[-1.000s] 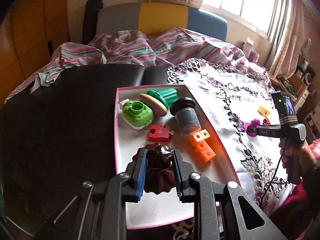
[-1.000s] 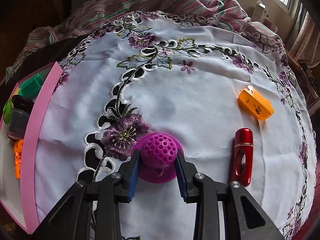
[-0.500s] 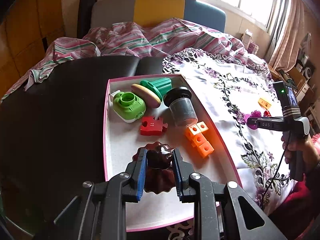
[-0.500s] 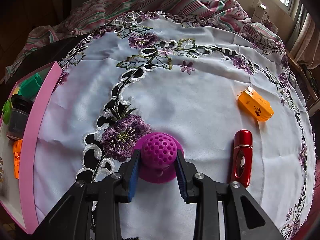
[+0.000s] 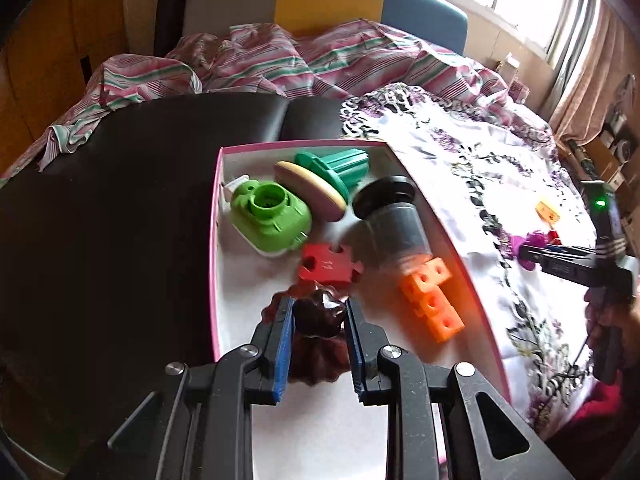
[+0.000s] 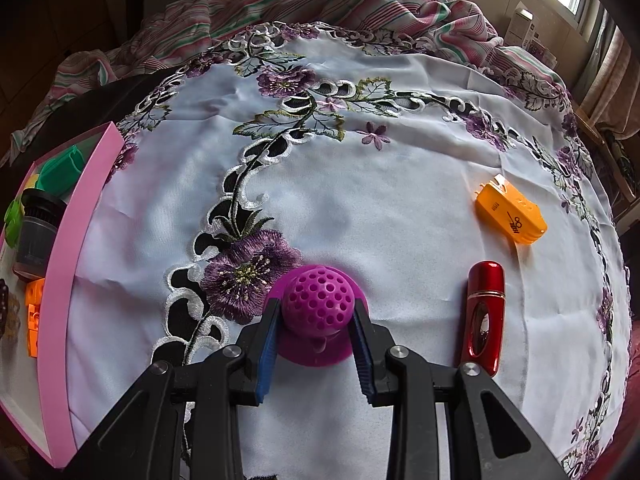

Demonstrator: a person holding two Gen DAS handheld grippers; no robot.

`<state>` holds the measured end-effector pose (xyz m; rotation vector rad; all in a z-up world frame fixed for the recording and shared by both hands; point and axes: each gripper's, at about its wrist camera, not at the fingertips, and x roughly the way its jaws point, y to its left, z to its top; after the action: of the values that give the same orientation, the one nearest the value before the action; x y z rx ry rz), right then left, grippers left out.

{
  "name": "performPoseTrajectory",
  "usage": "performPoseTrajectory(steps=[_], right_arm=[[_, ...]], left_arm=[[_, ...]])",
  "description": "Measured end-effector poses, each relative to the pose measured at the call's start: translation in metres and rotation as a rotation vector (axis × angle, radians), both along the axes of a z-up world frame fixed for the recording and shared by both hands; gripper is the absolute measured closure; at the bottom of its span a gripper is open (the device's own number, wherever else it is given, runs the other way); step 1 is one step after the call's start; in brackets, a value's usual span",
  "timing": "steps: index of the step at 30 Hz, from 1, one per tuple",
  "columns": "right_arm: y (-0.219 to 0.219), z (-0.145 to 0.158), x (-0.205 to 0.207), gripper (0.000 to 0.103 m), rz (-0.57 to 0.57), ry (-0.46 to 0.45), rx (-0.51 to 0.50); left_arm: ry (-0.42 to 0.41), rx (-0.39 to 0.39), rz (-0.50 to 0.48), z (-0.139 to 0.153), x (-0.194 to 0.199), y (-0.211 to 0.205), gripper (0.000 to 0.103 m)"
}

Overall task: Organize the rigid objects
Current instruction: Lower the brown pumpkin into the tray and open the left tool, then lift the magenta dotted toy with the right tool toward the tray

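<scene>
Squarely between the left fingers (image 5: 283,332), dark brown fluted piece (image 5: 318,316), over pink tray (image 5: 214,264).

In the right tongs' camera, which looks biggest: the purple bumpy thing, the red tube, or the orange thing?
1. Purple bumpy thing, though it is nearest the camera, so unsure.
2. Red tube.
3. Orange thing, close to the tube and farther off.

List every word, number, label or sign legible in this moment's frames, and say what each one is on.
"11": on the red puzzle piece in the pink-rimmed box.
Black print and a logo on the orange case: too small to read.
White marking on the side of the right tool, seen from the left wrist: blurred, unreadable.
Boxes by the window: print too small to read.
No other text visible.
</scene>
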<state>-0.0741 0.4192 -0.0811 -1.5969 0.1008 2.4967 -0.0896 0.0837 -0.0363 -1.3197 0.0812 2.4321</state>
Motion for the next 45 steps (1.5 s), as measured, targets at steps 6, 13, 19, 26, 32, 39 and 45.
performPoseTrajectory(steps=[6, 13, 19, 26, 32, 39, 45], right_arm=[[0.000, 0.000, -0.001, 0.070, 0.002, 0.002, 0.002], [0.002, 0.001, -0.002, 0.070, 0.000, 0.005, -0.003], [0.002, 0.001, -0.003, 0.070, -0.002, 0.005, 0.000], [0.000, 0.000, -0.002, 0.070, -0.001, 0.004, 0.009], [-0.005, 0.000, -0.003, 0.070, 0.016, 0.005, 0.019], [-0.012, 0.000, -0.002, 0.070, 0.038, 0.007, 0.023], [-0.011, -0.001, -0.001, 0.070, 0.029, 0.009, 0.020]], left_arm=[[0.023, -0.066, 0.002, 0.001, -0.022, 0.005, 0.078], [0.023, -0.062, 0.009, -0.007, -0.031, 0.006, 0.071], [0.049, -0.029, 0.034, -0.005, -0.017, -0.003, 0.047], [0.097, 0.031, 0.114, 0.015, 0.002, -0.033, 0.042], [0.107, 0.013, 0.215, 0.022, 0.024, -0.055, 0.042], [0.123, -0.055, 0.239, 0.020, 0.042, -0.058, 0.042], [0.126, -0.056, 0.239, 0.018, 0.049, -0.061, 0.042]])
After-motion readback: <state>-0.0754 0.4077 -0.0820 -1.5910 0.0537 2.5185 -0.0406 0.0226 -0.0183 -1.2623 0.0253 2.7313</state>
